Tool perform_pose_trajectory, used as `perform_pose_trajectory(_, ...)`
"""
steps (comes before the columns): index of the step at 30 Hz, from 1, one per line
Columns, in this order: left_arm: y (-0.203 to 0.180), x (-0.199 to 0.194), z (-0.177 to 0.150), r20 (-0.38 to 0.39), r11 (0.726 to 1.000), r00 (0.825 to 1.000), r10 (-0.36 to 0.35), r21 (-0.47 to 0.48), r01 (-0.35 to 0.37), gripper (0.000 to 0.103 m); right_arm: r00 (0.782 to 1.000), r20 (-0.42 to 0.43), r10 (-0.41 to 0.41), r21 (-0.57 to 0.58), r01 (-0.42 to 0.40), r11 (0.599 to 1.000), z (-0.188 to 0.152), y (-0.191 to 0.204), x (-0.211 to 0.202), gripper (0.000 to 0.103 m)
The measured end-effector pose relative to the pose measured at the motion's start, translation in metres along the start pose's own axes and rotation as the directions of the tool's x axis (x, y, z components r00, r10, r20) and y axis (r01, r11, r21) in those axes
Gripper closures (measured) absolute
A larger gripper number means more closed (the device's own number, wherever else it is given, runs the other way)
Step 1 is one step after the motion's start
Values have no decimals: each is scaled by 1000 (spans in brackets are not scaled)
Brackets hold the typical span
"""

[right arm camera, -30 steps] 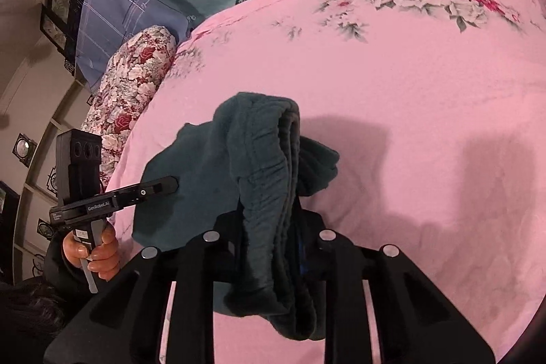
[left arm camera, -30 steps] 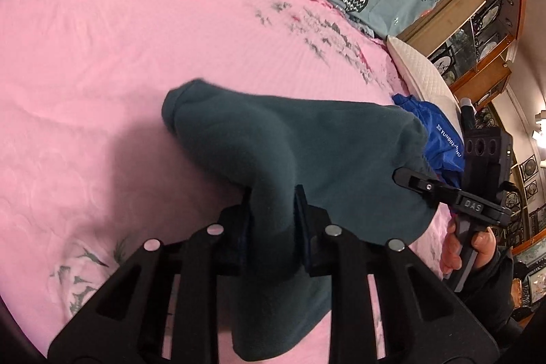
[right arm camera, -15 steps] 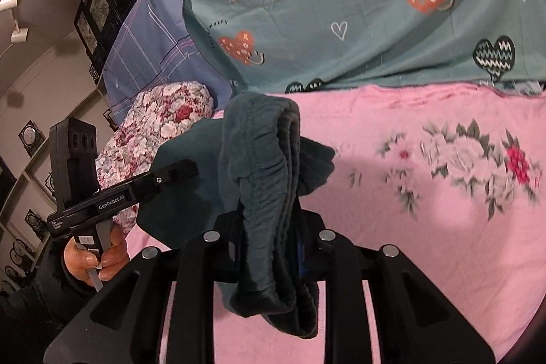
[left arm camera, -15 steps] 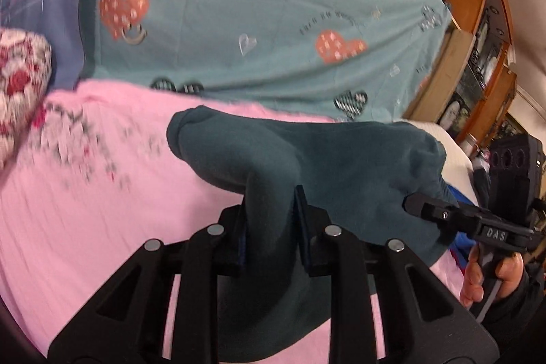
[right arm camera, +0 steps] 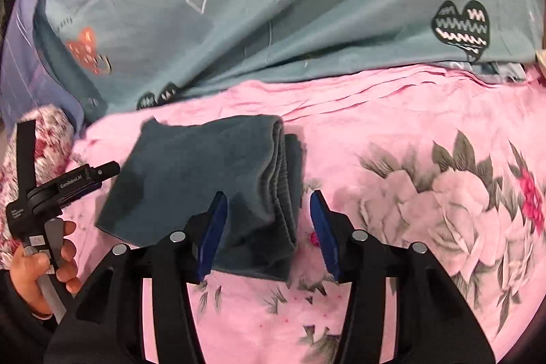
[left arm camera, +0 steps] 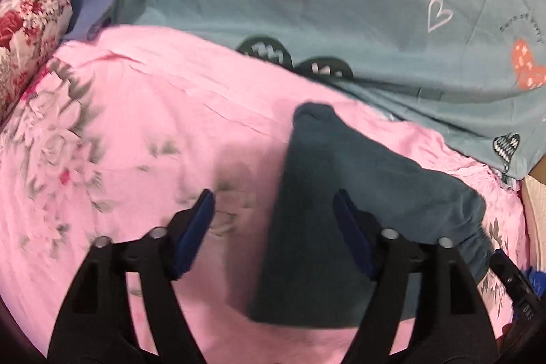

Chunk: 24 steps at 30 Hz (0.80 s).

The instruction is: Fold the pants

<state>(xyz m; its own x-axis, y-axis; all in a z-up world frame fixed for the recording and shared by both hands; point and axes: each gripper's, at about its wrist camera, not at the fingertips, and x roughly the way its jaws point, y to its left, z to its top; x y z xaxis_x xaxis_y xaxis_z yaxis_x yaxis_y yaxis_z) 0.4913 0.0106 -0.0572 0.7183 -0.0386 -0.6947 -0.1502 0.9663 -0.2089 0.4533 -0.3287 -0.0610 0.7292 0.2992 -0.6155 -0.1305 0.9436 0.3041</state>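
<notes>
- left gripper (left arm camera: 273, 227): jaws wide, just been opening. the pants (left arm camera: 341, 210) lie between the blue pads, over toward the pad at 3 o'clock; whether that pad touches the cloth cannot be told, and the pad at 9 o'clock stands clear with bare pink sheet (left arm camera: 136, 132) beside it.
- right gripper (right arm camera: 268, 227): jaws half apart, just been opening. the pants' (right arm camera: 204, 173) gathered waistband sits between the pads without being pinched.
- the pants are dark teal fleece, folded into a flat, thick rectangle, ribbed waist edges stacked at the 3 o'clock side in the right view.
- they rest on the sheet, printed with grey and red flowers.
- at 12 o'clock, a teal blanket (right arm camera: 273, 5) with hearts.
</notes>
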Motion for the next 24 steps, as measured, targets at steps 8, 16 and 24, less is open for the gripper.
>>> perform_pose_trajectory(8, 13, -150, -51, 63, 984, 998, 5, 176, -16, 2, 997, 66, 42, -62, -38, 997, -24, 22, -135, 49)
perform_pose_trajectory(16, 6, -349, -144, 148, 960, 986, -81, 276, 37, 2, 970, 230, 78, -208, -29, 978, -110, 102, -336, 4)
perform_pose_trajectory(24, 26, -474, -203, 241, 966, 967, -76, 257, 12, 2, 964, 240, 113, -270, -45, 962, -184, 134, -458, 1)
